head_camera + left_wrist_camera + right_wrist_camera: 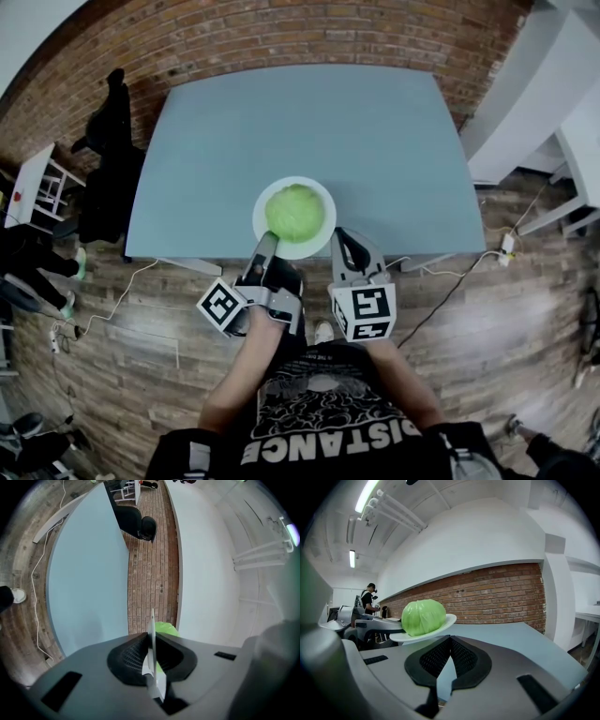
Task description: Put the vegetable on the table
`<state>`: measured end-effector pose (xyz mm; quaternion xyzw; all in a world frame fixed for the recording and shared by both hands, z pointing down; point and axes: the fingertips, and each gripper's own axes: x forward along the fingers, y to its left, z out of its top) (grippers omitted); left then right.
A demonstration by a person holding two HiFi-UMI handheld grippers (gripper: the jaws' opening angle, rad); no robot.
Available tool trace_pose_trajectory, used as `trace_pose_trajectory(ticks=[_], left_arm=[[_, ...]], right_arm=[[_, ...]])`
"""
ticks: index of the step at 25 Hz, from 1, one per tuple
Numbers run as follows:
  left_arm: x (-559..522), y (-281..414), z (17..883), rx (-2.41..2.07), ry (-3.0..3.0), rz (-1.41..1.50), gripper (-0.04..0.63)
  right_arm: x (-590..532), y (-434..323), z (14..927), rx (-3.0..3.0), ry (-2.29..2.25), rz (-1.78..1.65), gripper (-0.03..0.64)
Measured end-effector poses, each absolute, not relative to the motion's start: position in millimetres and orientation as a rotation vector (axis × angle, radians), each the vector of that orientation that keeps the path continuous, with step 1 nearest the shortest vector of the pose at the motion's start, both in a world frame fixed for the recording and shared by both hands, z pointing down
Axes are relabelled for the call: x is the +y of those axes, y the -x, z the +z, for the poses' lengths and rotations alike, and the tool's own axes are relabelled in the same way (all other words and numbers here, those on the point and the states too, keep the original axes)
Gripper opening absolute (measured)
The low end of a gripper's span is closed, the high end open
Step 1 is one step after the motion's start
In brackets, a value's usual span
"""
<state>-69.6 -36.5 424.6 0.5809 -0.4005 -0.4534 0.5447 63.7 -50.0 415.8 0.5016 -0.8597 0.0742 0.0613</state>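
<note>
Black printed shirt (323, 422) is closest, with forearms reaching out from it. On the left, the left gripper (265, 246) has its jaws clamped tight on the near rim of a white plate (300, 251). The green cabbage (294, 213) sits on that plate, which hangs tilted over the near edge of the blue desk (300, 131) and looks raised off the top. Just right of the plate, the right gripper (345, 242) has its jaws pressed together on nothing.

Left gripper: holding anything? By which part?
The left gripper is shut on the white plate, jaws clamping its near rim edge-on; the cabbage sits on the plate. The right gripper is shut, empty.
</note>
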Motion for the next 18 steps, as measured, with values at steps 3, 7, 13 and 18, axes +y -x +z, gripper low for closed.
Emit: trace_pose_trajectory(ticks=[3, 7, 13, 18], left_arm=[[-46, 71, 428, -0.954, -1.374, -1.073, 0.026], [-64, 76, 433, -0.949, -1.374, -1.075, 0.026], [-97, 87, 438, -0.941, -1.369, -1.083, 0.026], [-126, 97, 443, -0.937, -1.363, -1.068, 0.026]], right_arm=[[-60, -62, 419, -2.602, -1.512, 0.225, 0.008], [-79, -56, 421, -2.595, -1.509, 0.212, 0.008], [-112, -46, 423, -2.582, -1.505, 0.212, 0.008], [-142, -39, 424, -2.562, -1.518, 0.208, 0.008]])
